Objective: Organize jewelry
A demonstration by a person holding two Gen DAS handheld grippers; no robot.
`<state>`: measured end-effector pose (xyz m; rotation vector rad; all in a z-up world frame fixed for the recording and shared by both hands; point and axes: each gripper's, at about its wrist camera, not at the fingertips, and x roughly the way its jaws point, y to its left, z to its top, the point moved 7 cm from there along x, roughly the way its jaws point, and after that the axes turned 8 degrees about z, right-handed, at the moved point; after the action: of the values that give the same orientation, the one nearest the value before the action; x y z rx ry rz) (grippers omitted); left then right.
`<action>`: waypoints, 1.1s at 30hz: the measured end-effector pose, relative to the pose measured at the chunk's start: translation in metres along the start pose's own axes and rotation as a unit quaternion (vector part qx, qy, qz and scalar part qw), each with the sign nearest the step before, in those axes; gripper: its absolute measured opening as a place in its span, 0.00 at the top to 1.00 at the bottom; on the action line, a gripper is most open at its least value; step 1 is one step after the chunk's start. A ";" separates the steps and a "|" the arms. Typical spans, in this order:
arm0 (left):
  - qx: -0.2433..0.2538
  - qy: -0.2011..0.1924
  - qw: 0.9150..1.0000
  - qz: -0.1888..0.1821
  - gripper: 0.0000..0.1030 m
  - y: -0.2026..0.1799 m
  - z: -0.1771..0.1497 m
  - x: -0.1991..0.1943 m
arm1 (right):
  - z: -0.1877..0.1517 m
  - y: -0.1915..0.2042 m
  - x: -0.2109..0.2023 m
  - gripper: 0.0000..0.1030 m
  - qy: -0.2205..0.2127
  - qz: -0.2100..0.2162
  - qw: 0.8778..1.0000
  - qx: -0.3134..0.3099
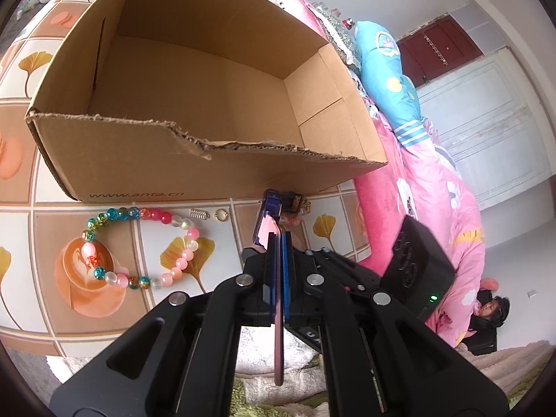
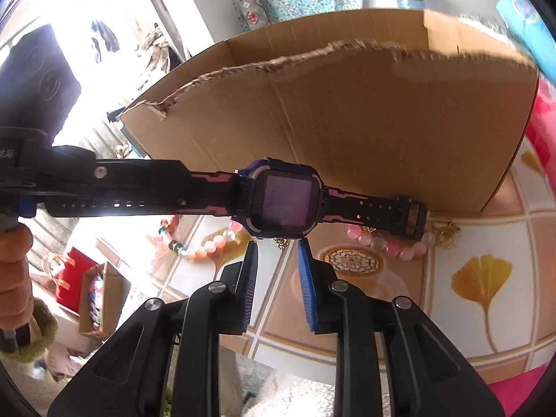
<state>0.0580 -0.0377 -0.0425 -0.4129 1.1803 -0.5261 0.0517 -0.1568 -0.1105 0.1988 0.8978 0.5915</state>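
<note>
A smartwatch (image 2: 283, 201) with a black-and-pink strap is held off the table, face toward the right wrist camera, in front of the near wall of an open cardboard box (image 1: 194, 80). Its strap is pinched edge-on between the closed fingers of the left gripper (image 1: 278, 239); in the right wrist view that same gripper is seen coming in from the left, clamped on the long strap end. The buckle end of the strap (far right in the right wrist view) is seen just in front of the box wall; contact with it cannot be told.

The right gripper (image 2: 276, 243) is seen just below the watch body, its blue-padded fingers (image 2: 305, 278) spread apart and holding nothing.

The box stands on a tablecloth (image 1: 21, 69) printed with ginkgo leaves and coffee cups. Its near rim is torn and ragged.

On the cloth, near the box's front wall:
- a multicoloured bead bracelet (image 1: 139, 246), laid in a loop, left of the left gripper
- a small silver charm (image 1: 198, 214) and a small ring (image 1: 220, 214), side by side, just beside the box
- a pink bead bracelet (image 2: 382, 239) and a gold chain (image 2: 446, 234), partly hidden behind the watch strap

A pink quilt (image 1: 417, 180) is visible to the right.
</note>
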 end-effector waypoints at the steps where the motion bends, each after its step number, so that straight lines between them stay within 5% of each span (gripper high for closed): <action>1: -0.001 0.000 1.000 -0.002 0.98 0.000 0.000 0.000 | -0.002 -0.001 0.000 0.77 -0.001 0.004 1.000 0.007; 16: -0.010 -0.002 1.000 0.000 0.98 0.004 0.001 -0.004 | -0.002 -0.022 -0.004 0.85 -0.029 0.073 0.989 0.124; 33: -0.012 -0.006 1.000 0.005 0.98 0.006 0.002 -0.005 | -0.003 -0.020 -0.005 0.98 -0.030 0.043 0.993 0.101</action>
<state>0.0597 -0.0296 -0.0414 -0.4293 1.1772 -0.5009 0.0549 -0.1758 -0.1172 0.4381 0.8932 0.5721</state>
